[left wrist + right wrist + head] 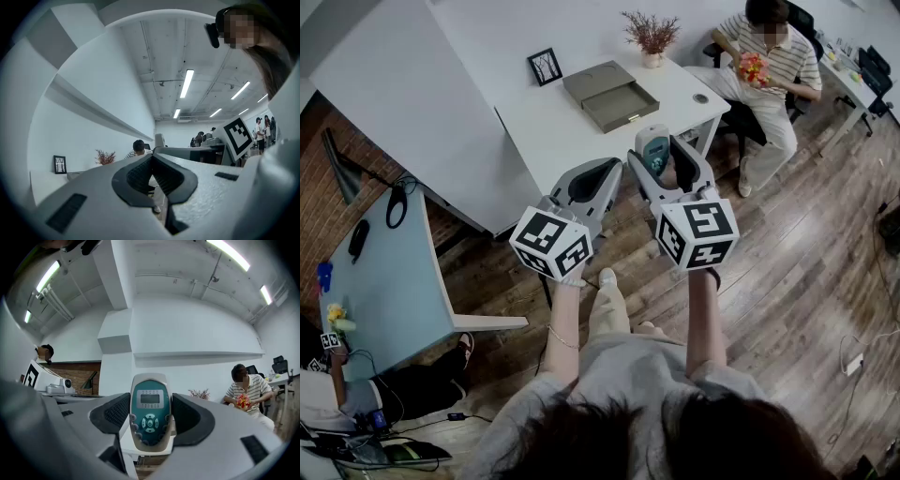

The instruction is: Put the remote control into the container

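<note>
A white remote control point(653, 148) with a teal face and small screen stands upright between the jaws of my right gripper point(666, 156), which is shut on its sides; the right gripper view shows the remote point(150, 411) filling the gap of that gripper point(150, 414). My left gripper point(602, 173) is beside it on the left, shut with nothing in it; its pads meet in the left gripper view point(154, 161). Both are held in the air before the white table point(553, 141). The container, a grey box point(609, 94) with its drawer pulled out, lies on that table beyond the grippers.
A small framed picture point(545, 66) and a dried plant in a pot point(652, 36) stand at the table's back. A person point(773, 75) sits at its right end. A light blue table point(384, 281) with cables is at left. Wooden floor lies below.
</note>
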